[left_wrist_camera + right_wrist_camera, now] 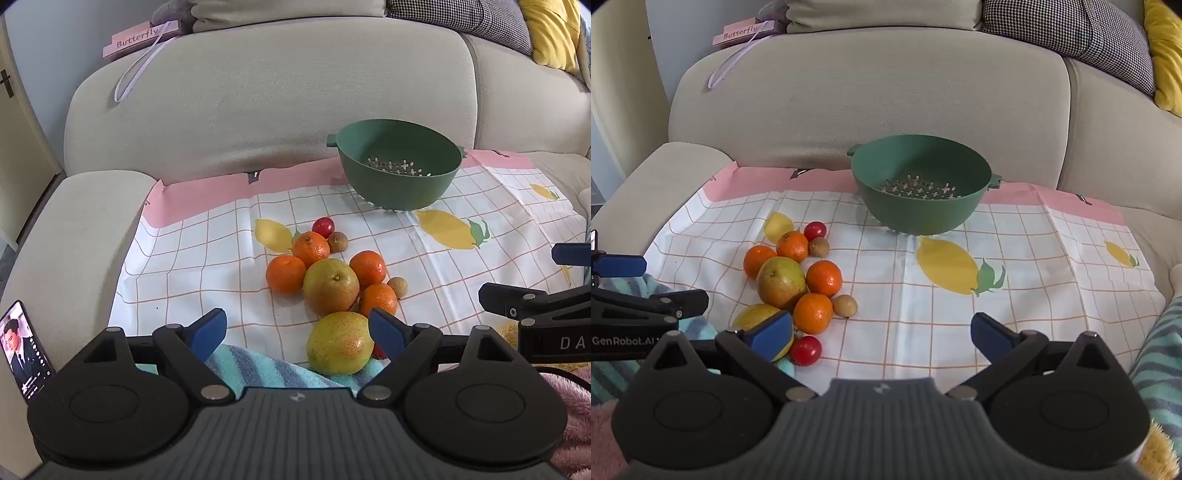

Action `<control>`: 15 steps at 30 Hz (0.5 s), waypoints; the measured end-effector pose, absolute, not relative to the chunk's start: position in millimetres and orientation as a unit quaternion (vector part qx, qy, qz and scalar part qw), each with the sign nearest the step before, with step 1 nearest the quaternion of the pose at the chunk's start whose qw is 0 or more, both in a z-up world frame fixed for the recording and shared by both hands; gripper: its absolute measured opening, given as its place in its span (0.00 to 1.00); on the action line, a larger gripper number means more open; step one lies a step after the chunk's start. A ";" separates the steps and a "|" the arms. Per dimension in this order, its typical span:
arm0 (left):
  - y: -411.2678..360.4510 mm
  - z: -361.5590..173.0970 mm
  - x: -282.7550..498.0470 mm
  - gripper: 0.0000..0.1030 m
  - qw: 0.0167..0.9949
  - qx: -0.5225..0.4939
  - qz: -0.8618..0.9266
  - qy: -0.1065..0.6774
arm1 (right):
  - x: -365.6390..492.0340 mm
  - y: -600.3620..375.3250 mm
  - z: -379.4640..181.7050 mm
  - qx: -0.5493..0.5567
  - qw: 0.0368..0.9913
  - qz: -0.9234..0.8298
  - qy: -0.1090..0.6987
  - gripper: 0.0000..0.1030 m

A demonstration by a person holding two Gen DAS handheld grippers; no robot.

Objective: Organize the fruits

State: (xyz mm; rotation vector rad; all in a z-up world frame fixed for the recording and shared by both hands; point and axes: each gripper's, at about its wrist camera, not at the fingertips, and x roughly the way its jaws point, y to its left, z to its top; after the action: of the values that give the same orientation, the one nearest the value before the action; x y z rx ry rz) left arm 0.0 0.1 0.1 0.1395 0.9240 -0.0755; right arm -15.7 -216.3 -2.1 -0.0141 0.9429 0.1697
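A pile of fruit lies on a checked cloth [207, 258] on a sofa seat: several oranges [286, 274], two green-yellow pears [331, 285] [340, 343], two small brown fruits [337, 242] and red tomatoes [323, 226]. An empty green colander [399, 166] stands behind them, also in the right wrist view [919, 188]. My left gripper [299, 332] is open, its fingers either side of the near pear. My right gripper [882, 336] is open and empty over bare cloth, right of the pile [798, 273]; its left finger [768, 334] overlaps the near pear [755, 315].
The sofa back [273, 96] rises behind the cloth, with a pink "Butterfly" box [138, 37] and cushions [1067, 29] on top. A phone [24, 347] stands at the left armrest. A striped towel [258, 365] lies at the near edge.
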 end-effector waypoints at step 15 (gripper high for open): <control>-0.9 0.2 -0.8 0.98 0.891 0.067 -0.038 0.448 | -16.2 -217.3 -11.0 -0.009 0.885 0.080 0.458 0.96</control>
State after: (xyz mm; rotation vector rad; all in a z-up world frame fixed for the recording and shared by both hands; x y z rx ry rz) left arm -0.8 -0.9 0.2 0.1398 0.9294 -0.0789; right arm -16.2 -217.3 -11.0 -0.0186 0.9537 0.1661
